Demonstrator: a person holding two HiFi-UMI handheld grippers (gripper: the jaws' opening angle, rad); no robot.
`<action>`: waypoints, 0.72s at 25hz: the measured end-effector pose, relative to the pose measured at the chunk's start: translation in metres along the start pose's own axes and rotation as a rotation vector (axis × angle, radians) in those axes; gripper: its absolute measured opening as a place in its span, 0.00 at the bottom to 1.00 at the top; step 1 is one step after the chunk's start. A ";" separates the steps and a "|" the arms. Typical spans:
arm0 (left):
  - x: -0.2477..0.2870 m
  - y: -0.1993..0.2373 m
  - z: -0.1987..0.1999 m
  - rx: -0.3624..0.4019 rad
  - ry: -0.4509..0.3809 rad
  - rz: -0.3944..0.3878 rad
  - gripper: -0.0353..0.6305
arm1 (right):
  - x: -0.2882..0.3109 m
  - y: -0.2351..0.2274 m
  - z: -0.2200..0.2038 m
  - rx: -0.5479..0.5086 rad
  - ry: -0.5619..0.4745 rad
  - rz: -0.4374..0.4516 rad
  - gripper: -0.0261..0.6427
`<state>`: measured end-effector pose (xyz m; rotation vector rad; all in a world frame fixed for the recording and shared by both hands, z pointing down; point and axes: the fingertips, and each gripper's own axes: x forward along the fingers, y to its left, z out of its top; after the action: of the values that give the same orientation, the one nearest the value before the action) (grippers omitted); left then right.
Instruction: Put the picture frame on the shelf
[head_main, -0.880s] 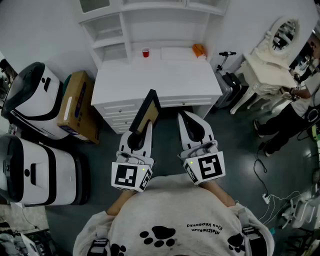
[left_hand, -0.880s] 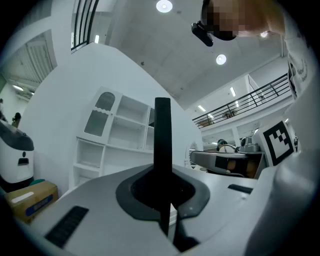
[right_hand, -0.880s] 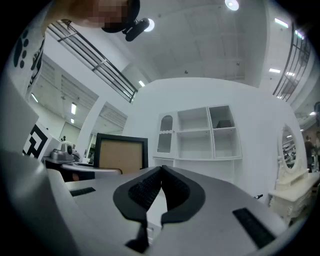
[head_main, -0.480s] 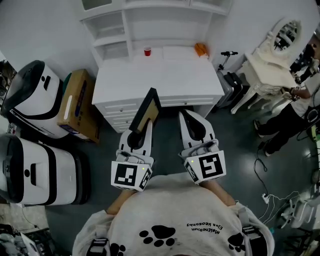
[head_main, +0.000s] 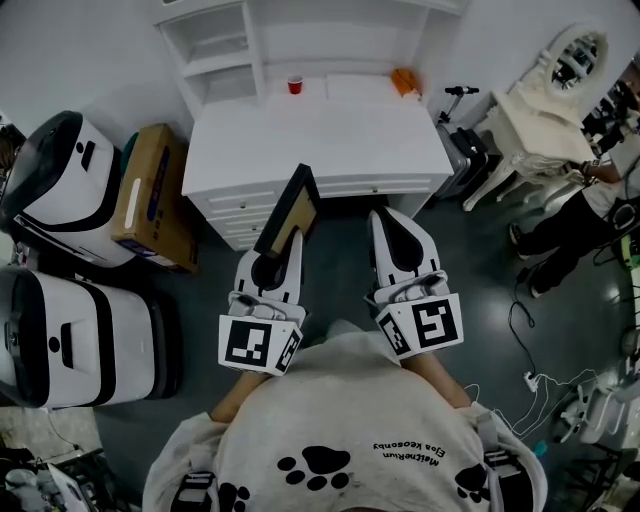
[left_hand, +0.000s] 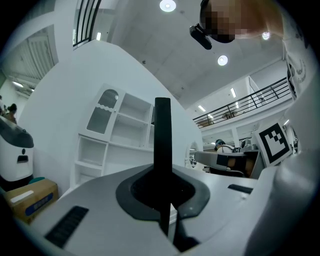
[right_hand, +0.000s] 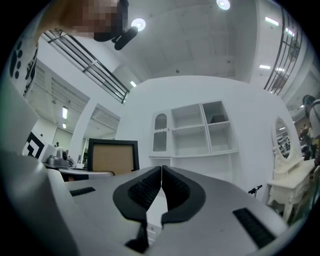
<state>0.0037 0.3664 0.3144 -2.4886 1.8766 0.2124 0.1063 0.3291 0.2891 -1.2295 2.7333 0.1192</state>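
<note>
Left gripper (head_main: 285, 242): fingers (left_hand: 131, 196) are closed on one edge of the picture frame (head_main: 290, 210). In the left gripper view the frame (left_hand: 162, 135) rises from between the pads as a thin dark bar, edge-on to the camera.
Picture frame: upright and clamped between the left fingers. Its tan face is turned toward the right gripper (whose own view shows it (right_hand: 112, 156) square-on, just left of its fingertips). An edge grip likely keeps the face clear and lets the free edge meet a surface first.
Right gripper (head_main: 392, 218): fingers (right_hand: 145, 189) are pressed together with nothing between them. It sits beside the left fingers, apart from the frame, presumably in reserve for steadying.
Bench (head_main: 320, 150): white, with drawers, directly ahead of both sets of fingertips. The frame is not yet over it.
Shelf (head_main: 215, 58): open white compartments beyond the bench, well ahead of the fingertips. This is the goal.
Red cup (head_main: 295, 84): at the bench's back edge, ahead of the left fingers.
Stage (judged): carrying, with placement not begun.
Next move calls for: reaching forward over the bench and keeping the frame upright.
Risk: the thin grip may let the frame pivot.
</note>
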 end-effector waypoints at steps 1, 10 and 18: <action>0.000 0.002 -0.001 -0.003 0.002 0.000 0.09 | 0.001 0.000 -0.001 0.001 0.000 -0.001 0.09; 0.011 0.017 -0.006 -0.009 0.004 0.009 0.09 | 0.014 -0.010 -0.004 0.017 -0.009 -0.019 0.09; 0.053 0.036 -0.010 0.001 -0.008 0.037 0.09 | 0.056 -0.041 -0.011 0.027 -0.030 0.005 0.09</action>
<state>-0.0158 0.3049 0.3206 -2.4505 1.9202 0.2214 0.0996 0.2591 0.2903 -1.2041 2.7033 0.1009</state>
